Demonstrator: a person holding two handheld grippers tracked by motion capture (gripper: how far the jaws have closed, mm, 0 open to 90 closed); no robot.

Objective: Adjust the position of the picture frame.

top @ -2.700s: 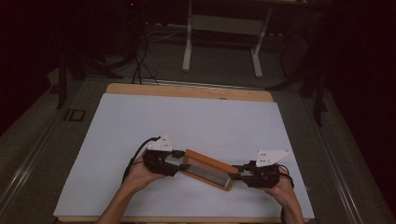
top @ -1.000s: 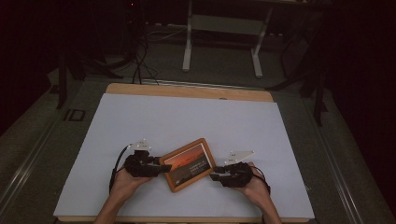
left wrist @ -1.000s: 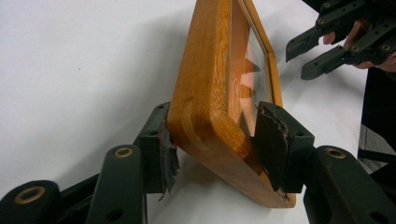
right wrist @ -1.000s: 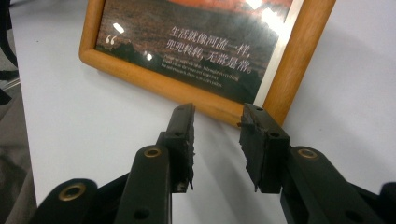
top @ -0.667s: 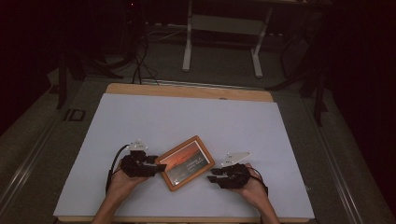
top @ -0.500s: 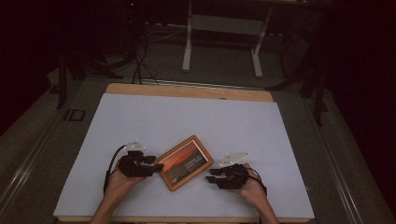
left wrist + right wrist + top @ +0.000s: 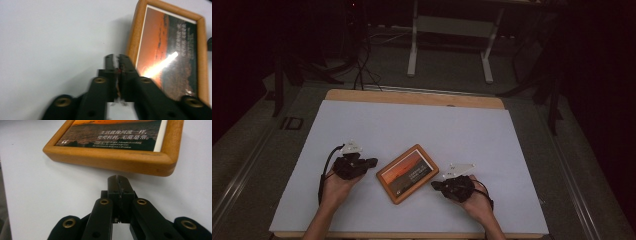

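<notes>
A wooden picture frame (image 7: 408,173) with a sunset photo lies flat and askew on the white table (image 7: 412,125), between my two grippers. My left gripper (image 7: 372,162) sits just off the frame's left corner, and in the left gripper view the frame (image 7: 170,50) lies to the right of the gripper (image 7: 115,57). Its jaws have just closed and are shut with nothing between them. My right gripper (image 7: 434,185) rests off the frame's right corner. Its jaws have also just closed on nothing, and they (image 7: 117,178) stop a little short of the wooden edge (image 7: 117,157).
The table's wooden far edge (image 7: 412,97) borders a dark floor with cables and a white stand (image 7: 449,45). Bare white surface spreads behind and to both sides of the frame. A hand holds each gripper near the front edge.
The frame, earlier held up on edge between both grippers, now lies flat. Both grippers have let go of it and closed; the left one has drawn back a little from the frame.
</notes>
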